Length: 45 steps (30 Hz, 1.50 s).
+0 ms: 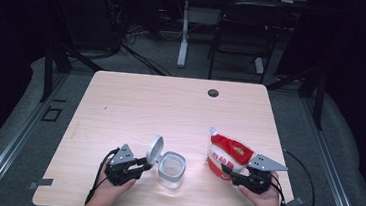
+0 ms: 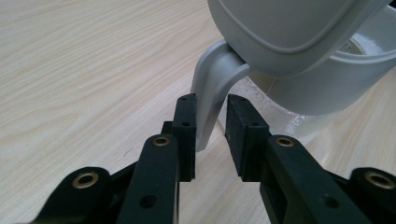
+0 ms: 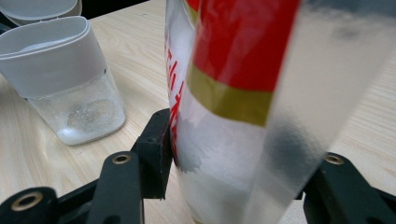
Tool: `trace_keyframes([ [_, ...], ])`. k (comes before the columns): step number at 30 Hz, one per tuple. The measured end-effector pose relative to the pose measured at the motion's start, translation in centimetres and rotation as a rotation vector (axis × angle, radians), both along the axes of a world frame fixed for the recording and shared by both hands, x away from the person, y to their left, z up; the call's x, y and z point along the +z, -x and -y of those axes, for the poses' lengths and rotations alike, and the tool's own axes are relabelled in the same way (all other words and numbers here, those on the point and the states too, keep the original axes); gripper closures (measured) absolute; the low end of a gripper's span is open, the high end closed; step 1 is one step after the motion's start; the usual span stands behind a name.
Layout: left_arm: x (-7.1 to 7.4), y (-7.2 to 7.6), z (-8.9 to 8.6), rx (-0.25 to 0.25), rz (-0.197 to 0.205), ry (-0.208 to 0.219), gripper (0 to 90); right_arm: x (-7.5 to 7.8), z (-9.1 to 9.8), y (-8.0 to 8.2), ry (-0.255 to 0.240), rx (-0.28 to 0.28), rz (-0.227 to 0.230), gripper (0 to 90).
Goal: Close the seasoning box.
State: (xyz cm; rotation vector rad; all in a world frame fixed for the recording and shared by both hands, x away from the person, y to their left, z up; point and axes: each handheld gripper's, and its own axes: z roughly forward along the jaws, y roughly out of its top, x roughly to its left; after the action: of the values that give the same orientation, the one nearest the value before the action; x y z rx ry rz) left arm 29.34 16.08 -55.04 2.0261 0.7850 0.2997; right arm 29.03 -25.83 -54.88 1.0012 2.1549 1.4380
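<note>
A clear plastic jar point(image 1: 171, 169) with a little white powder stands near the table's front edge, its grey flip lid point(image 1: 155, 149) swung up and open to the left. My left gripper point(image 1: 146, 164) lies level beside it. In the left gripper view the lid's curved hinge strap point(image 2: 210, 93) sits between the pads of the left gripper point(image 2: 210, 121), against the left pad with a thin gap at the right one. My right gripper point(image 1: 230, 175) is shut on a red and white bag point(image 1: 226, 154), which leans up and to the left. The bag point(image 3: 233, 93) stands between the pads of the right gripper point(image 3: 233, 158), with the jar point(image 3: 70, 79) at the left.
The light wooden table point(image 1: 170, 107) has a round cable hole point(image 1: 213, 93) near its back edge. Behind it stand a dark chair point(image 1: 242, 33) and a white desk leg point(image 1: 184, 33). A black cable point(image 1: 305, 179) loops at the right front.
</note>
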Motion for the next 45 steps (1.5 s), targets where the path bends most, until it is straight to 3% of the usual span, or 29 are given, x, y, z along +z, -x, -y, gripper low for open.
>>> trace_keyframes([
  [4, 0.0, -0.1, 0.1, 0.000, -0.005, 0.004, 81.3, 0.0, 0.0, 0.0, -0.001, 0.001, 0.001, 48.5],
  [15, 0.0, -1.0, 0.0, 0.010, -0.008, 0.009, 81.6, 0.0, -0.1, 0.1, -0.005, -0.004, 0.003, 48.6],
  [20, -0.2, -1.9, 0.2, 0.022, -0.020, 0.040, 80.7, 0.0, -0.1, 0.1, -0.005, -0.006, 0.004, 48.6],
  [32, -0.3, -3.9, 0.9, 0.024, -0.025, 0.059, 80.2, 0.0, -0.1, 0.2, -0.002, -0.009, 0.005, 48.5],
  [35, -0.5, -4.6, 0.8, 0.042, -0.042, 0.086, 87.2, 0.0, -0.1, 0.2, 0.000, -0.010, 0.005, 48.5],
  [45, -0.3, -4.5, 0.8, 0.043, -0.004, 0.051, 83.6, -0.1, -0.1, 0.2, -0.006, -0.012, 0.000, 47.5],
])
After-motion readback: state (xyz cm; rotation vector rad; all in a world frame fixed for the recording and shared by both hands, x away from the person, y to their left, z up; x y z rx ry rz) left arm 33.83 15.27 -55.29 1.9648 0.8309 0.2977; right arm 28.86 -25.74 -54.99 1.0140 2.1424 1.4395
